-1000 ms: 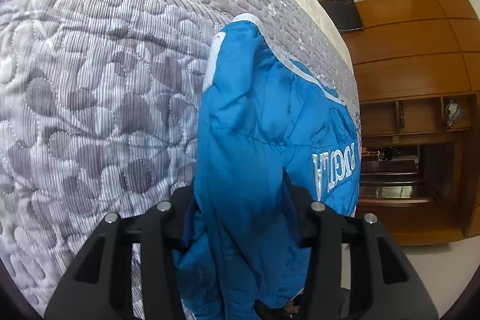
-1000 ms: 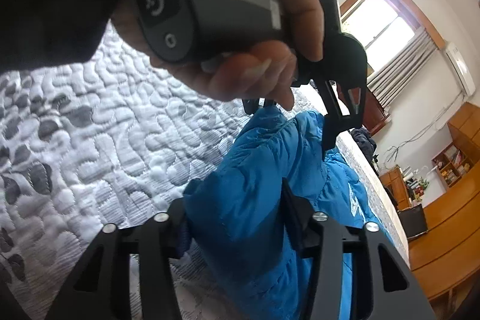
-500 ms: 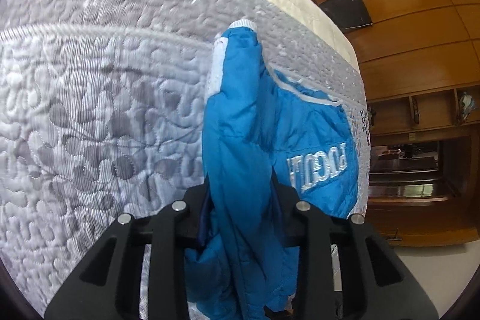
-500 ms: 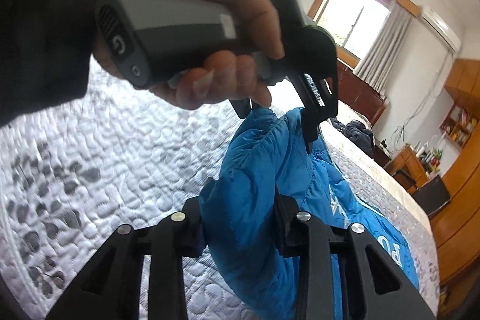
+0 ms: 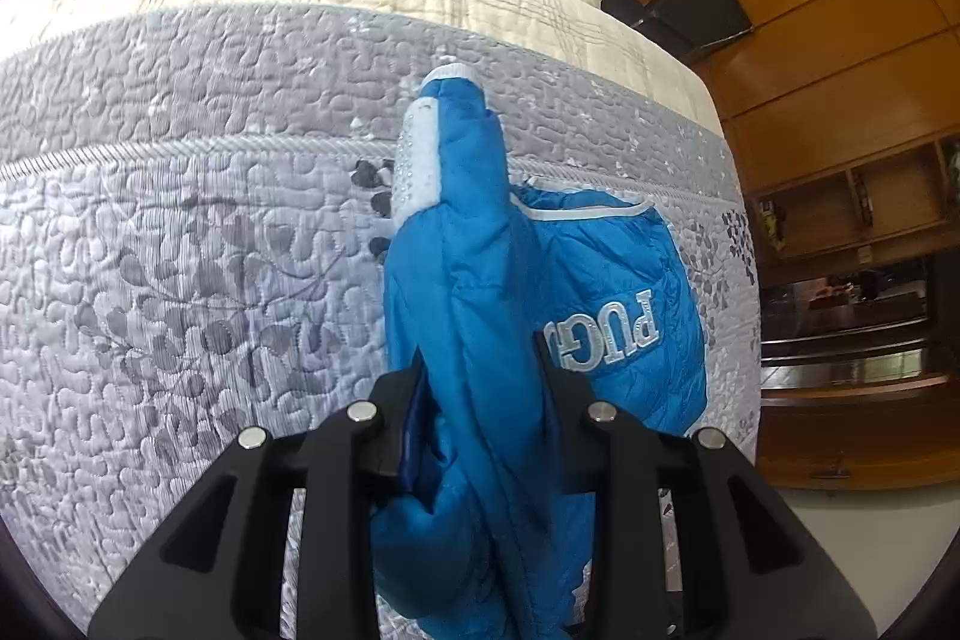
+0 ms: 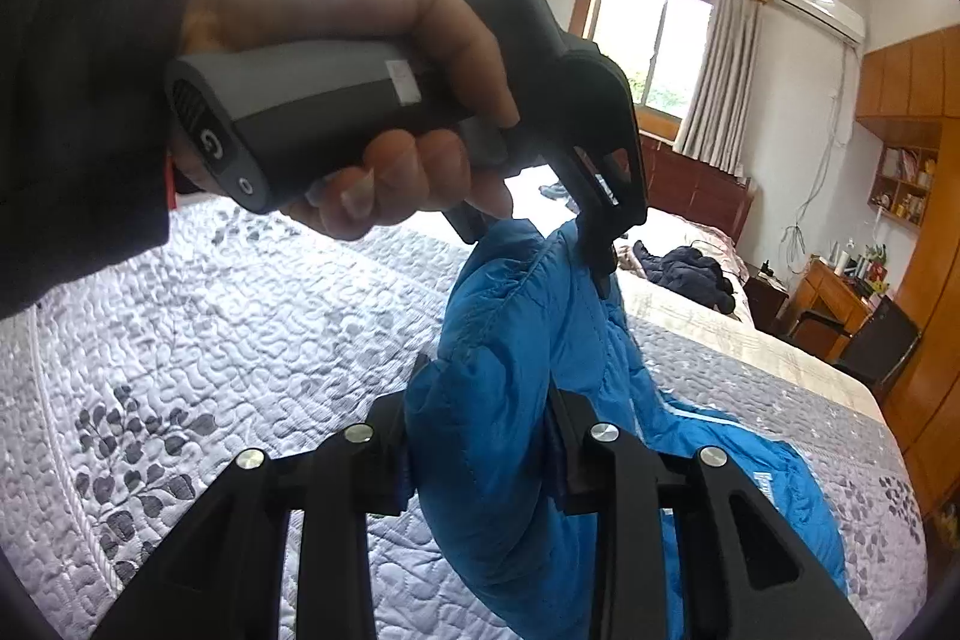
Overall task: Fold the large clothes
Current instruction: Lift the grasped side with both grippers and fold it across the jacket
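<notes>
We clamped both tools, left tool (image 5: 480, 418) and right tool (image 6: 480, 436), on the blue jacket (image 5: 540, 340), lifting one edge mid-frame off the bed (image 5: 180, 250) so the fold could swing over.

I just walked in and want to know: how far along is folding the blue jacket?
Early. No finished fold shows. Both the left tongs and right tongs are shut on the jacket, lifting one part while the rest lies on the bed. The folding itself remains.
</notes>
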Demonstrator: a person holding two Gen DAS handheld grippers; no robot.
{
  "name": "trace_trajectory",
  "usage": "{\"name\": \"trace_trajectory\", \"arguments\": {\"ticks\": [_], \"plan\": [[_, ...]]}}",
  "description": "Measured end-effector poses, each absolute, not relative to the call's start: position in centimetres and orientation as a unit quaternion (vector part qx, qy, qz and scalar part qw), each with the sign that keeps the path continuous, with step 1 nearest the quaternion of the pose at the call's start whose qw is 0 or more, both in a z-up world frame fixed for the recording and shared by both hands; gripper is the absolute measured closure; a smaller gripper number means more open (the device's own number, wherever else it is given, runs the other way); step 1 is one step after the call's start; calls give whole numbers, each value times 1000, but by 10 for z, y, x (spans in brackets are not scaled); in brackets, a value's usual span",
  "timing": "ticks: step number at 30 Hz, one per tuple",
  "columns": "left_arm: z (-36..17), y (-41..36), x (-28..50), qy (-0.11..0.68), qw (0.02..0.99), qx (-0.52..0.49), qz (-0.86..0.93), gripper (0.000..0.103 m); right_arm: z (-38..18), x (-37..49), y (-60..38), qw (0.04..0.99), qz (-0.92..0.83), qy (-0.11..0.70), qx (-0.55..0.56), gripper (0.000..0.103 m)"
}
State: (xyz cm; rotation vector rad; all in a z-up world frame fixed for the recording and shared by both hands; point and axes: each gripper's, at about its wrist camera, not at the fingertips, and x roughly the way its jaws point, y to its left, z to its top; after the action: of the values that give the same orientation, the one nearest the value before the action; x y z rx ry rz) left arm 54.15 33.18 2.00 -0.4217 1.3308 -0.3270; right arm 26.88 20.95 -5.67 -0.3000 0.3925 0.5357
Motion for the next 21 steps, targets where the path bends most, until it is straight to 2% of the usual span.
{"name": "trace_trajectory", "arguments": {"ticks": [21], "plan": [[73,217,544,613,775,-93,-121,74,-32,272,99,954,240,174,-47,71]]}}
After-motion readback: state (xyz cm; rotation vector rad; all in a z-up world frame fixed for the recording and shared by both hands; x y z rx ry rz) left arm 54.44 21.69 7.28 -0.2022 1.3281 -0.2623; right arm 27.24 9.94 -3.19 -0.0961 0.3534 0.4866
